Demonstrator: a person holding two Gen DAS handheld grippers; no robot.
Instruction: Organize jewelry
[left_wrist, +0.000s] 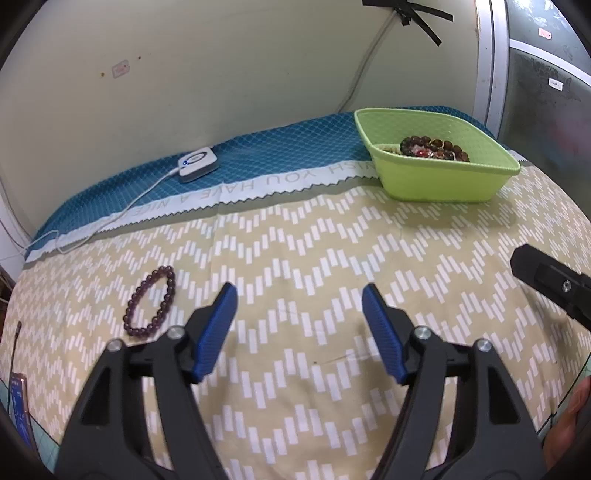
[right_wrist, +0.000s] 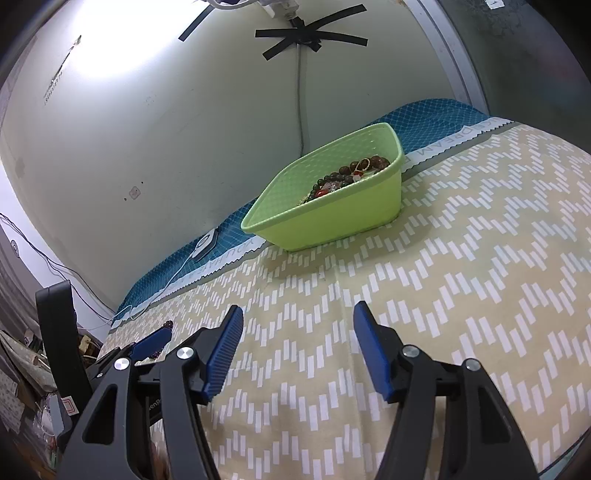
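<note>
In the left wrist view the left gripper (left_wrist: 299, 291) stands released at lower centre over the patterned cloth (left_wrist: 332, 240), nothing between its blue pads. A purple bead bracelet (left_wrist: 150, 301) lies just to its left. The green basket (left_wrist: 443, 181), upper right, holds more beads.

In the right wrist view the right gripper (right_wrist: 297, 314) is released and empty, the basket (right_wrist: 332, 218) above it at centre

Left black claw with blue ribbed pads (left_wrist: 299, 295): jaws spread wide, nothing between, angled downward. Right black claw with blue pads (right_wrist: 298, 314): jaws apart, empty, tilted down.
</note>
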